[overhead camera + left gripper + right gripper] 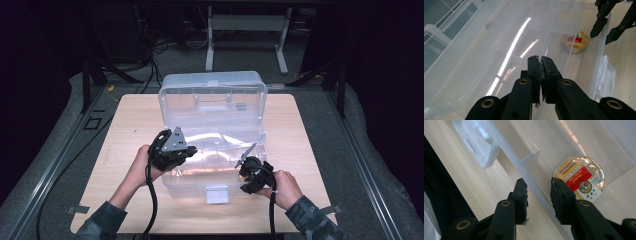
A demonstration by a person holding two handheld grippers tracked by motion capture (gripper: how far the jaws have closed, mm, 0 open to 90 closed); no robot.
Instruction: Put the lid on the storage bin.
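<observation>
Your left gripper (192, 150) sits at the left front part of the clear plastic storage box (212, 90), whose lid stands open and upright at the far side of the light wooden table (125, 125). In the left gripper view its black jaws are pressed together over the box's clear interior, with nothing caught between them but a thin sliver of what looks like worn pad material — hard to tell at this angle.

Your right gripper (245, 167) is at the right front corner of the box. In the right gripper view the jaws stand apart and straddle the box's clear front wall (534, 186): one jaw is outside over the bare tabletop, the other inside. The pads do not press on the wall; there is a gap on each side of it.

The round clear-lidded tin with the red and yellow label (580, 178) lies flat on the floor of the box, just beside the inner jaw of your right gripper and close to the front wall. In the left gripper view the same tin (575, 41) shows through the plastic, near the right gripper's jaw tips.

The box's white front latch (217, 195) hangs down at the middle of the front wall — between your two hands.
</observation>
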